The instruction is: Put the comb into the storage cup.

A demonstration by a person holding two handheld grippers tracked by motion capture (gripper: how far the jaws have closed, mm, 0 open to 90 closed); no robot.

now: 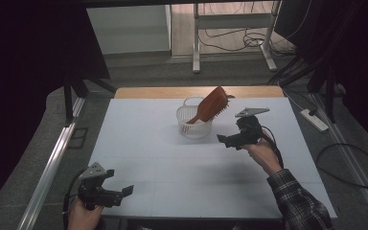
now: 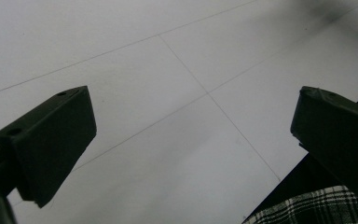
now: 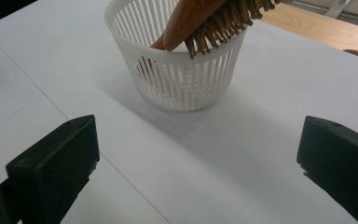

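Note:
A wooden hairbrush [image 1: 212, 104] stands handle-down in a white slotted basket [image 1: 193, 123] near the middle back of the white table; its bristled head leans out over the rim to the right. In the right gripper view the basket [image 3: 182, 77] and brush [image 3: 205, 18] lie straight ahead. My right gripper [image 1: 226, 140] hovers just right of the basket, open and empty [image 3: 196, 158]. My left gripper [image 1: 124, 191] rests low at the table's front left corner, open with nothing between its jaws [image 2: 191, 140].
The white table [image 1: 148, 158] has a wooden strip [image 1: 163, 92] along its far edge. A metal stand [image 1: 196, 43] and cables lie on the floor behind. A power strip [image 1: 315, 120] sits on the floor at the right. A plaid sleeve [image 1: 299, 201] enters bottom right.

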